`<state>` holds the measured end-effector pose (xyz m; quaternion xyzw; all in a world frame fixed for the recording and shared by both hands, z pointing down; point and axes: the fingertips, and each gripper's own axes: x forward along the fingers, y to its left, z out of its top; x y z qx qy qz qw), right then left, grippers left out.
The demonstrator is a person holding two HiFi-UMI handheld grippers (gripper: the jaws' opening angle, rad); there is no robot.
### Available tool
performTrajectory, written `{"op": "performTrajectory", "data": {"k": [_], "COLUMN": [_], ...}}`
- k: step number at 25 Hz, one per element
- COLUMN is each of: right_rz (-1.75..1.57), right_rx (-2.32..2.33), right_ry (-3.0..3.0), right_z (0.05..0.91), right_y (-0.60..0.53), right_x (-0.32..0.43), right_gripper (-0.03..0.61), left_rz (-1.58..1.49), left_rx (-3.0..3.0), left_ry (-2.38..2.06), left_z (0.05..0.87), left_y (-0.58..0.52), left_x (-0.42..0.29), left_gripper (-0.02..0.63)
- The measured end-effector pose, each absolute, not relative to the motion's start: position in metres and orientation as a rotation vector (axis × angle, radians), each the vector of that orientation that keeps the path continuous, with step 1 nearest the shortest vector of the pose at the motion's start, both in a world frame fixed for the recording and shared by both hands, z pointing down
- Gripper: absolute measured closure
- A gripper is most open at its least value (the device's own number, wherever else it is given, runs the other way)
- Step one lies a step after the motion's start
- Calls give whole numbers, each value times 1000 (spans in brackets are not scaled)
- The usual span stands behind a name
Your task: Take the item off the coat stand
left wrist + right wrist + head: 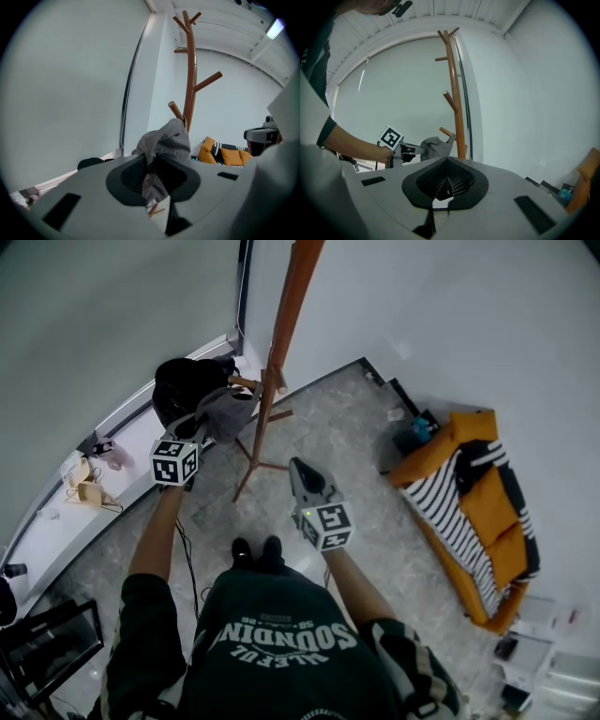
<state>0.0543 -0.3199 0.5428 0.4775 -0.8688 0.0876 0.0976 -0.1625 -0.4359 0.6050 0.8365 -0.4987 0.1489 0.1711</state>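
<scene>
Left gripper (154, 180) pinches grey cloth (166, 138) hanging lengthwise downward off coat stand (190, 70).

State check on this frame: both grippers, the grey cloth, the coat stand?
left gripper: jaws shut on the grey cloth.
right gripper: jaws shut, nothing between them, held clear of the stand.
grey cloth: bunched, hanging at a low peg, not yet off it.
coat stand: upright, upper pegs bare.
</scene>
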Motion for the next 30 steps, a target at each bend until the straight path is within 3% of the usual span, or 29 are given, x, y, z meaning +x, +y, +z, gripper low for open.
{"op": "performTrajectory", "data": {"k": [22,30], "right_rz": [261,267], "right_rx": [1364,1345], "right_ry": [-2643,-2647], "right_z": [533,528], "right_y": [-318,-327], "right_x": [48,39], "right_gripper": [578,578], "left_rz": [204,143], "left_rx": [2329,2282], "left_ry": [-1605,-1618], "left_z": [507,512], "left_y": [-398,-356], "left_x": [-213,-223], "left_gripper": [554,554]}}
